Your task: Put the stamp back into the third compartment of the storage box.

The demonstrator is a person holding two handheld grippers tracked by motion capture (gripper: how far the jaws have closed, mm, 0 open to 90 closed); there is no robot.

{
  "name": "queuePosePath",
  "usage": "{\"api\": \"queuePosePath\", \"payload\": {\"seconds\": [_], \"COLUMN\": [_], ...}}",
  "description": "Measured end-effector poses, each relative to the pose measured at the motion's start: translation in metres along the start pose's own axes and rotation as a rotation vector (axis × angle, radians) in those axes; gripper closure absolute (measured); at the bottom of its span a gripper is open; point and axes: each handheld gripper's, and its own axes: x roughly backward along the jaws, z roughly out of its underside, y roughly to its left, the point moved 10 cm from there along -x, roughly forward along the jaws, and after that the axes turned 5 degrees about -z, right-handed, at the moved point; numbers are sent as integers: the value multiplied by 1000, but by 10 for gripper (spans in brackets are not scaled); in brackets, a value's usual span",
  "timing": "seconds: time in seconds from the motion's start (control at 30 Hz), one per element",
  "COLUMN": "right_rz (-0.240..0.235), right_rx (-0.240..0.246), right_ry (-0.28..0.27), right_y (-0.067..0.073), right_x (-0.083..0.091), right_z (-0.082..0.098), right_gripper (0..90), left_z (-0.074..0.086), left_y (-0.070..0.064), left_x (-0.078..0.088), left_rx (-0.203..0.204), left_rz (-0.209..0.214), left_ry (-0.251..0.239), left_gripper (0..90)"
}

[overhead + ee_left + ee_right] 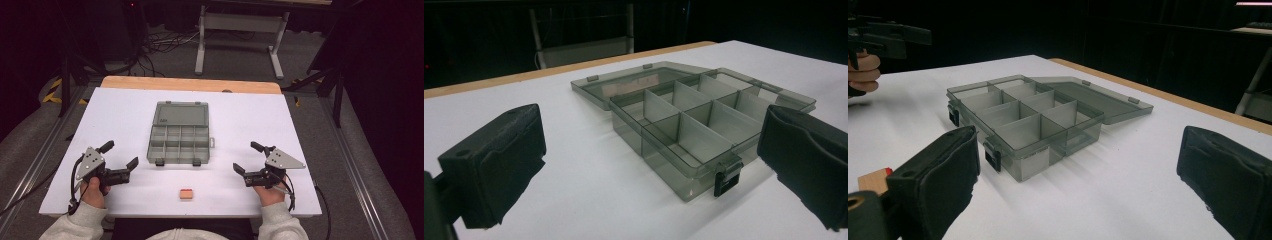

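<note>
Dark floor with trailing cables and the grey legs of another table surround a white tabletop (240, 130) that has a wooden strip along its far edge. Near the middle of it lies a smoky, see-through plastic box (179, 144) with its lid (181, 114) folded back flat on the far side, the hinges joining the two halves. The box is split by thin walls into two rows of small compartments, and as far as the gripper views show, they hold nothing. Two black latches (160, 162) hang at its near edge. Closer to the person, near the front edge of the tabletop and well apart from the box, sits a small tan block (186, 194) with a red top; its corner also shows at the lower left of the right gripper view (872, 181). The left gripper (120, 156) is held in the person's left hand (93, 190) at the left side of the tabletop, its jaws spread wide with nothing between them, aimed toward the box. The right gripper (248, 157) is held in the right hand (270, 193) at the right side, likewise with jaws wide apart and holding nothing. Each gripper sits clear of the box, one on either side of it. In the left gripper view the box (694, 125) lies between the two black jaws, farther off; in the right gripper view the same box (1028, 122) does likewise, and the other gripper (888, 35) shows at the upper left.
</note>
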Motion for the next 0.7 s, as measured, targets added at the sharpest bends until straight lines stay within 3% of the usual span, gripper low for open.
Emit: {"api": "queuePosePath", "payload": {"seconds": [0.7], "right_rz": [-15], "right_rx": [19], "right_ry": [14], "right_y": [6], "right_x": [-3], "right_z": [-1], "right_gripper": [44], "left_z": [0], "left_y": [0], "left_x": [3], "left_rx": [0], "left_rz": [5], "left_ry": [4], "left_gripper": [2]}}
